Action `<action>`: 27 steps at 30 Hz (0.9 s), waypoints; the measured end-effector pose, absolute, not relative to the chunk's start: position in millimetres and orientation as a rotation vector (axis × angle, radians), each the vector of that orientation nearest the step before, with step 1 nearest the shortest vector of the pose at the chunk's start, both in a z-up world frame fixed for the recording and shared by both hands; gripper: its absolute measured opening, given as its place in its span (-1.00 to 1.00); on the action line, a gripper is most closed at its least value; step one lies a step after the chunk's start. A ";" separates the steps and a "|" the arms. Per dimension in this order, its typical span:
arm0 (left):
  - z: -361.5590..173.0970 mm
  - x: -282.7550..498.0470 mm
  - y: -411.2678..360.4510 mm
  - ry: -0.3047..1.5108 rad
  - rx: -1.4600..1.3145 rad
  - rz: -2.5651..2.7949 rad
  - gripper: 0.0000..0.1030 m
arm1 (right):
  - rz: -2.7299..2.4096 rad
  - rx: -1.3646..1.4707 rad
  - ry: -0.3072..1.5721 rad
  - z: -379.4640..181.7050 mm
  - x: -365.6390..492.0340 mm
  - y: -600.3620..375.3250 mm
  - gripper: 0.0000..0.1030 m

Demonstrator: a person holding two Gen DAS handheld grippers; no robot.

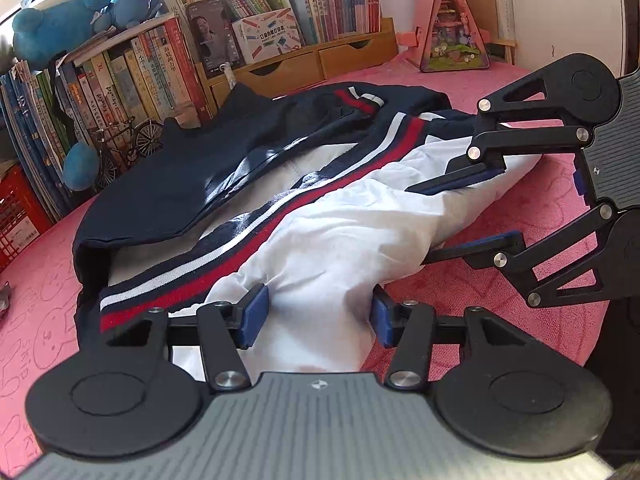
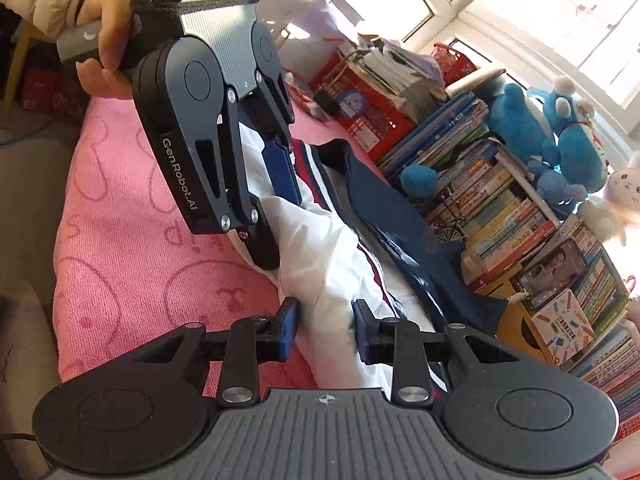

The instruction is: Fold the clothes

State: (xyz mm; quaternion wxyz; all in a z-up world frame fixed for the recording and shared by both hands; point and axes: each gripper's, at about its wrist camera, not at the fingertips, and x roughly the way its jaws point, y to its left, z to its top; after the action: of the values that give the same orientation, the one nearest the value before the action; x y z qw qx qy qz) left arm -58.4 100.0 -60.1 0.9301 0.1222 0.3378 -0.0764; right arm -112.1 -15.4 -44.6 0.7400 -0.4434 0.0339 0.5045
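Observation:
A navy and white jacket with red and white stripes lies crumpled on a pink cloth-covered table. My left gripper sits at the near end of its white part, blue pads pressed against a bunched fold from both sides. My right gripper comes in from the right, its fingers closed over the same white fabric further along. In the right wrist view the right gripper pinches the white fabric. The left gripper clamps the fabric just beyond it, held by a hand.
Rows of books and a wooden drawer unit line the table's back edge. Blue plush toys, a phone, a small model bicycle and a pink triangular model house stand there. A red crate is at left.

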 end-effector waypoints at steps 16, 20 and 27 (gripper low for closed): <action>-47.1 -94.3 164.1 0.814 0.015 -0.140 0.89 | 0.606 -0.693 0.514 -38.2 -23.3 -185.3 -0.77; -22.6 -113.0 176.4 0.739 -0.053 -0.144 1.00 | 0.696 -0.498 0.532 -21.5 -15.7 -187.8 -0.63; -10.6 -85.0 223.2 0.646 -0.264 -0.111 1.00 | 0.878 -0.256 0.535 3.0 30.1 -148.4 0.18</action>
State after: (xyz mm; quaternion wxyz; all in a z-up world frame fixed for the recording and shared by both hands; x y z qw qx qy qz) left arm -85.0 223.2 -10.6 0.9382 -0.1294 0.3165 -0.0541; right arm 30.1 -148.4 3.0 0.8629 -0.1220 0.2552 0.4188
